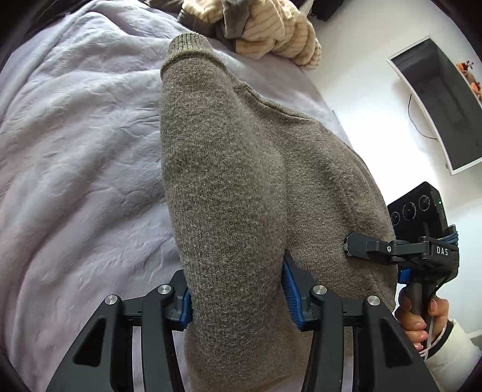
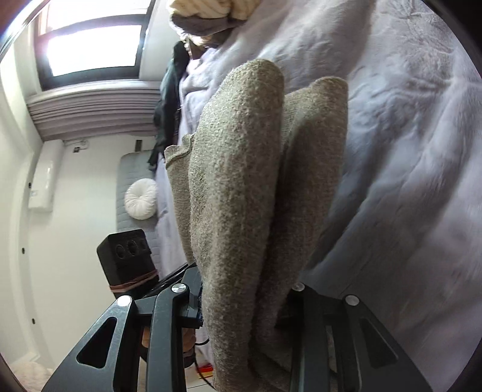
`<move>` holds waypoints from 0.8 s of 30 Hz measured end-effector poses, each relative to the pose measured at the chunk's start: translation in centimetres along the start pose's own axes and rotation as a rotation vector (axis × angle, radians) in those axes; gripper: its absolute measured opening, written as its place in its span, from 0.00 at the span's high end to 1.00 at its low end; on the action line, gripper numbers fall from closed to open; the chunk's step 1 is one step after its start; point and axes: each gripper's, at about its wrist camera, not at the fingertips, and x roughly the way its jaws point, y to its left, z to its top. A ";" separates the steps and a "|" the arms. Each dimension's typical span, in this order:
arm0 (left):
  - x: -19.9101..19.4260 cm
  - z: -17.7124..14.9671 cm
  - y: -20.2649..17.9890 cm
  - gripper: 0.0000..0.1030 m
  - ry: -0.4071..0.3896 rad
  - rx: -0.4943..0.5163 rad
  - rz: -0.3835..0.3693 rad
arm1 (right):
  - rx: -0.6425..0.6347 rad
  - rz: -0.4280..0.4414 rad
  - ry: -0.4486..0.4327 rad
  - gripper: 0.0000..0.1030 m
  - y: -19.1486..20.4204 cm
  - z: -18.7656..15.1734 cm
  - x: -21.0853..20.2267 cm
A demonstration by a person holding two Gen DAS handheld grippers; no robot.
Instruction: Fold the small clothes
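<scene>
The grey-brown knit sweater [image 1: 229, 181] filled the centre of the left wrist view, draped from the lower middle of the frame up toward its ribbed cuff [image 1: 183, 48] near the top, over the lilac blanket [image 1: 75, 135] of the bed. The left claw [image 1: 238, 298] was clamped on a thick bunch of the knit, its blue pads [image 1: 290, 289] pressed into the cloth at both sides. At the right edge of that frame the right claw [image 1: 349, 245] pinched another fold of the same garment, with the person's hand [image 1: 421, 316] on its handle below. In the right wrist view the sweater [image 2: 238, 196] rose in two rolled ridges from the claw [image 2: 241, 313] at the bottom, the knit gripped between the arms.

To do the step well, I would judge that both grips should hold the cloth evenly and stay level with each other, so the doubled layers lie flat on the blanket without twisting. The knit looked soft and heavy, likely to sag between the two holds. The heap of cream and grey clothes [image 1: 271, 27] at the top of the frame ought to be kept clear of.
</scene>
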 end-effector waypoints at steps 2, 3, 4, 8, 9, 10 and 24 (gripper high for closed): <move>-2.0 -1.1 0.0 0.52 -0.007 0.000 0.001 | -0.001 0.012 0.013 0.68 1.1 -1.1 0.3; -2.8 -1.6 0.0 0.52 -0.012 0.002 0.002 | 0.002 0.018 0.018 0.68 1.7 -1.9 0.5; -3.9 -2.4 0.1 0.52 -0.016 0.004 0.003 | 0.009 0.026 0.021 0.68 2.4 -2.9 0.7; -8.3 -5.6 1.8 0.52 -0.011 -0.009 0.003 | 0.022 0.044 0.039 0.68 4.9 -6.9 3.1; -9.4 -6.5 2.5 0.52 -0.008 -0.013 0.002 | 0.026 0.050 0.045 0.68 5.5 -8.4 4.0; -10.3 -7.2 3.2 0.52 -0.005 -0.017 0.001 | 0.031 0.057 0.048 0.68 5.9 -9.4 4.8; -21.7 -18.7 18.3 0.52 0.025 -0.144 0.140 | 0.059 0.108 0.198 0.68 10.1 -21.5 24.5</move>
